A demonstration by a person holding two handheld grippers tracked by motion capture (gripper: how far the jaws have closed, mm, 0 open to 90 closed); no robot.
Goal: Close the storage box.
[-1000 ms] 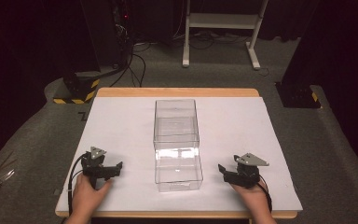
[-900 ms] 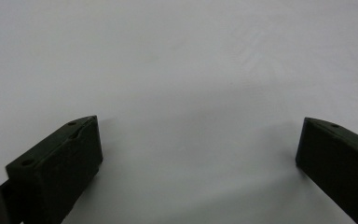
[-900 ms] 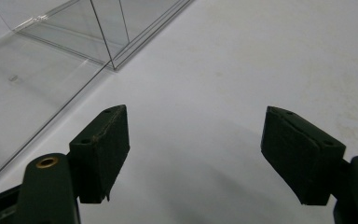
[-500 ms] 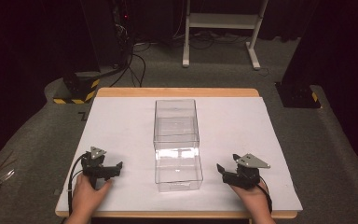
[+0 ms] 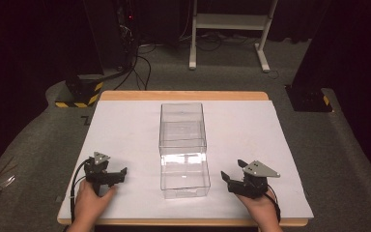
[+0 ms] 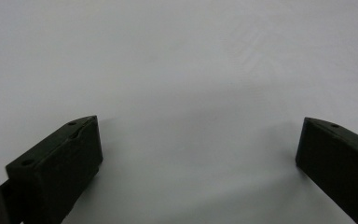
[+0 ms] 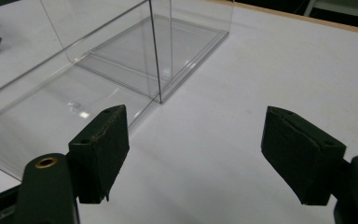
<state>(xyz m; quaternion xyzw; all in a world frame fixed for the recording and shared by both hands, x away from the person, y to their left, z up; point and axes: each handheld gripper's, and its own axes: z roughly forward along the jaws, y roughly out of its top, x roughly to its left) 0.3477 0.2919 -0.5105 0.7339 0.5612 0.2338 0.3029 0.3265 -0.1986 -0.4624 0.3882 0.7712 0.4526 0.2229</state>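
Observation:
Two clear plastic boxes stand in a row at the middle of the table: a taller far box (image 5: 182,126) and a lower near box (image 5: 184,175), also seen as clear walls (image 7: 98,60) in the right gripper view. My left gripper (image 5: 117,177) rests on the white sheet at the near left, open, with only bare paper between its jaws (image 6: 198,154). My right gripper (image 5: 229,178) sits at the near right, open and empty (image 7: 193,149), pointing toward the near box's corner, a little short of it.
A white sheet (image 5: 125,130) covers the wooden table (image 5: 183,95). Beyond it are grey floor, a white stand (image 5: 227,29), black equipment with cables (image 5: 125,43) and a yellow-black striped base (image 5: 79,94). Bare sheet lies on both sides of the boxes.

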